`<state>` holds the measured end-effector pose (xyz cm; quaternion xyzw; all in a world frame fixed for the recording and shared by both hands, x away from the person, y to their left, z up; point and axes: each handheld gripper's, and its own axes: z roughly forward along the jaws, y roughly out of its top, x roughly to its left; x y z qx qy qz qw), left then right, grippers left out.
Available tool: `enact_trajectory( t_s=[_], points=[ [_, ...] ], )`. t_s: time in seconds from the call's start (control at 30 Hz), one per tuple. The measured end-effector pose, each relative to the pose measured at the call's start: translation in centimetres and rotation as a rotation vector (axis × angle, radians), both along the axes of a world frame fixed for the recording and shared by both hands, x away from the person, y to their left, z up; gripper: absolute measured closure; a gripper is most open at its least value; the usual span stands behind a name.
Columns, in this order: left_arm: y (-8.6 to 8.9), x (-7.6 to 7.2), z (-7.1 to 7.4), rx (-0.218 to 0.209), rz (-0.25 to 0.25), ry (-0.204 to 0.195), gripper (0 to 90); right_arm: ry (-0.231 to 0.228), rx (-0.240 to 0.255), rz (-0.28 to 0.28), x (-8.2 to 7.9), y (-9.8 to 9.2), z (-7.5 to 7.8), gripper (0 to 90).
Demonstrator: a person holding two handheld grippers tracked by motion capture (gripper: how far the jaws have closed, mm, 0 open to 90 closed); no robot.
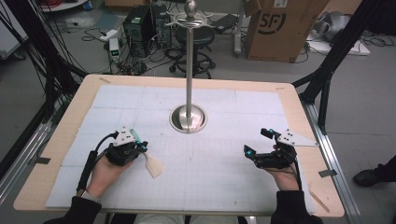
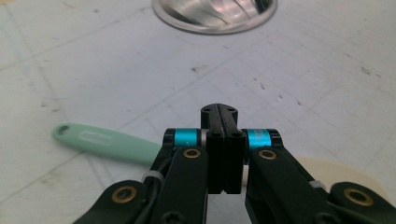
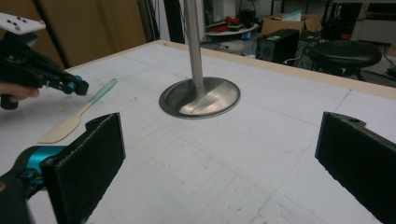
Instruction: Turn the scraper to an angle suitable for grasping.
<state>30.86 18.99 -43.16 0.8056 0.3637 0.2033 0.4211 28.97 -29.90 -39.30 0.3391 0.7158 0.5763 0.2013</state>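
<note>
Lying under the shut left gripper (image 2: 223, 140), spatula (image 2: 107, 142) on the table.

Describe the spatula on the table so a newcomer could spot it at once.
Start at the tall steel stand with the round dished base in the middle of the white gridded mat. Look toward the person's left hand: the spatula lies flat on the mat under the left gripper, whose fingers are shut. Its mint-green handle with a hanging hole and its cream blade set it apart.

The spatula (image 3: 77, 114) has a mint-green handle and a cream blade. The surface (image 1: 224, 154) is white with a faint grid; the stand (image 1: 188, 116) is silver.
</note>
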Motion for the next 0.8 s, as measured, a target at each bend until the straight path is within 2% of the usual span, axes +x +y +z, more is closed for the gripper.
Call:
enact_trajectory(
  t_s=[0.03, 0.27, 0.67, 0.8],
  points=[
    [-0.6, 0.0, -0.2, 0.017, -0.022, 0.012, 90.0, 0.000, 0.000, 0.000, 0.0, 0.0, 0.0, 0.6],
    [-1.5, -0.1, -0.6, 0.034, -0.062, 0.037, 90.0, 0.006, -0.003, -0.006, -0.2, -0.1, -0.1, 0.6],
    [-1.9, 0.1, -1.0, 0.054, -0.079, 0.049, 90.0, 0.009, 0.000, -0.012, -0.2, -0.3, -0.2, 0.6],
    [-2.2, 0.1, -1.3, 0.074, -0.092, 0.059, 90.0, 0.005, -0.004, -0.009, -0.2, -0.3, -0.2, 0.6]
  ],
)
